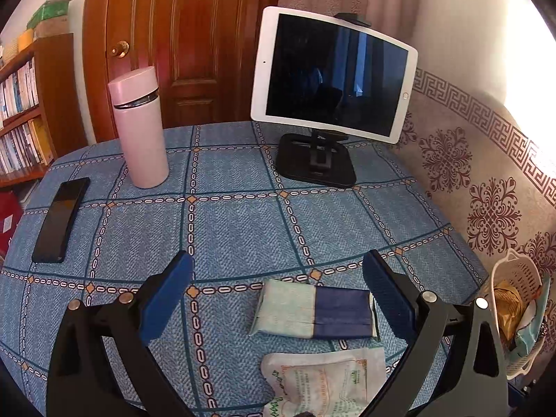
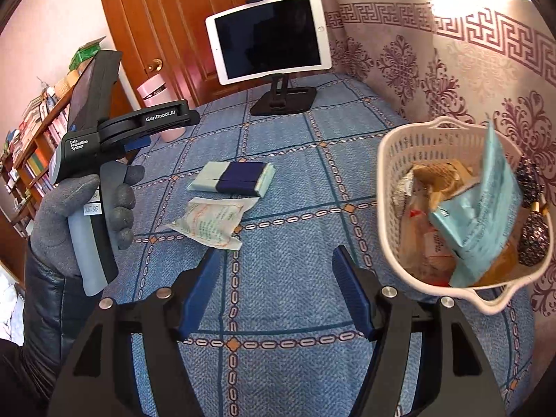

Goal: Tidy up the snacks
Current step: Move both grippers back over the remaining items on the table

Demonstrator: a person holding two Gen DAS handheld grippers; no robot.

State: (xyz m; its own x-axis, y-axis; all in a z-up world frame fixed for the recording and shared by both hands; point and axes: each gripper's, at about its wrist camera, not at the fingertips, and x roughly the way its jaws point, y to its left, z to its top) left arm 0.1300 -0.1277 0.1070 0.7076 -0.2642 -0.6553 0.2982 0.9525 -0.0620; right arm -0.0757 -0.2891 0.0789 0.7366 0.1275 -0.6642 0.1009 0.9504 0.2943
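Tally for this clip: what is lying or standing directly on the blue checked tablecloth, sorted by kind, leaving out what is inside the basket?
Snack packets: 2 (pale green and navy packet, white pouch with green print)
Screens: 2 (white tablet on black stand, black phone)
Pink insulated bottle: 1
White lattice plastic basket: 1
Total: 6

— What sits on the counter [image 1: 239, 229]?
— Blue checked cloth over it. Past the left tool [image 1: 278, 292]: pink flask [image 1: 139, 128], black phone [image 1: 60, 220], tablet stand [image 1: 318, 161]. Between its fingers — a blue-and-pale packet [image 1: 314, 309], a white pouch [image 1: 326, 382] nearer. Right of the right tool [image 2: 276, 295], a white basket [image 2: 392, 215].
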